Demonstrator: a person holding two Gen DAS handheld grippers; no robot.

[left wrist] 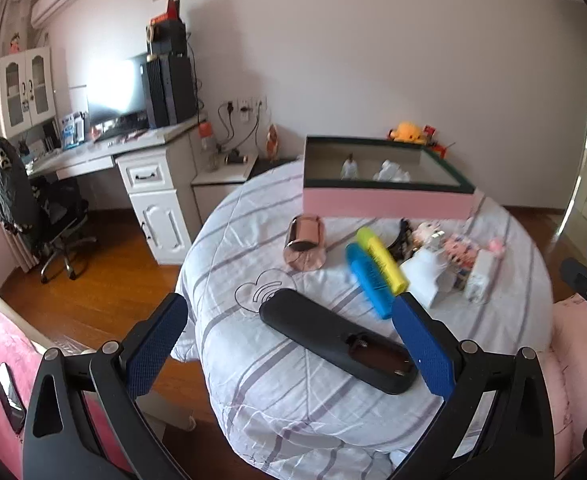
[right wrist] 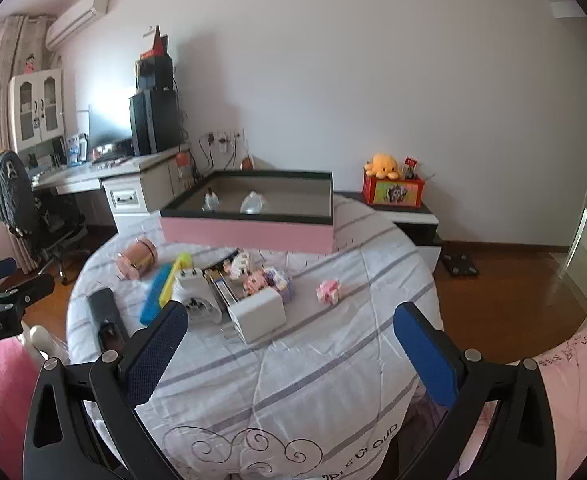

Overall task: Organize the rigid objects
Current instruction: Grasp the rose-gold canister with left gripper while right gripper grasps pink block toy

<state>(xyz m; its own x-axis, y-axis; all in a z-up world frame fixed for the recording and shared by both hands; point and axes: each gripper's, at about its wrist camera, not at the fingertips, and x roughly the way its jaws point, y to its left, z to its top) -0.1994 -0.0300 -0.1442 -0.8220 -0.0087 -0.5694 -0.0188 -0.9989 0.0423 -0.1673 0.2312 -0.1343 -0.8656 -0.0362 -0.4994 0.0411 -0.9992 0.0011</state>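
Note:
A black remote [left wrist: 335, 340] [right wrist: 107, 314] with its battery bay uncovered lies on the striped quilt [left wrist: 301, 408] [right wrist: 293, 368]. My left gripper [left wrist: 293, 340] stands open right over it, fingers on either side. Beyond lie a blue marker [left wrist: 367, 282] [right wrist: 155, 298], a yellow marker [left wrist: 381, 260] [right wrist: 175, 278], a pink-copper cylinder [left wrist: 305, 244] [right wrist: 137, 264], white chargers [left wrist: 427, 276] [right wrist: 257, 314] and small pink toys [right wrist: 327, 291]. A pink box [left wrist: 385, 202] [right wrist: 249, 234] with a dark rim holds two white items. My right gripper [right wrist: 291, 356] is open above bare quilt.
A white desk [left wrist: 149, 168] with a monitor and an office chair [left wrist: 33, 216] stand at the left. A low cabinet [right wrist: 409, 216] carries a red box and a yellow plush. Wooden floor surrounds the bed. A pink sleeve [right wrist: 565, 396] shows at the right.

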